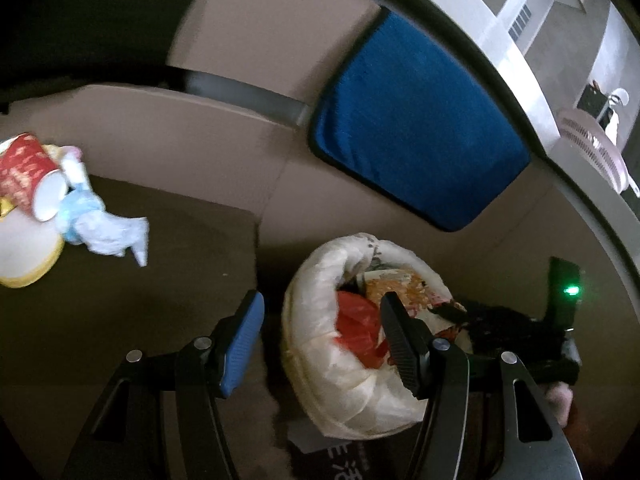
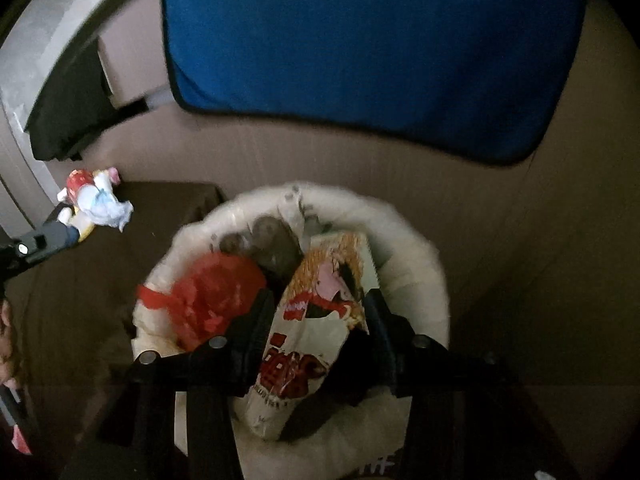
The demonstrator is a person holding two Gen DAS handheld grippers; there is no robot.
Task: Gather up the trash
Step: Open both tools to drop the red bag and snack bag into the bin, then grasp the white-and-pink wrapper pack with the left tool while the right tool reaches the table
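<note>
Snack wrapper [image 2: 316, 320] between right hand-held gripper [image 2: 316, 312] fingers, over bag [image 2: 416, 264]

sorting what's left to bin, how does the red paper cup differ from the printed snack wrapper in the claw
The red paper cup lies tipped on its side on the dark surface, outside the white plastic trash bag; the printed snack wrapper sits over the bag's mouth. The cup is untouched, while the wrapper is between the right claw fingers. The cup is rigid and round; the wrapper flat and crinkled. Both carry red print.

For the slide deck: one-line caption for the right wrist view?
Right gripper holds a printed snack wrapper over the white trash bag.
</note>
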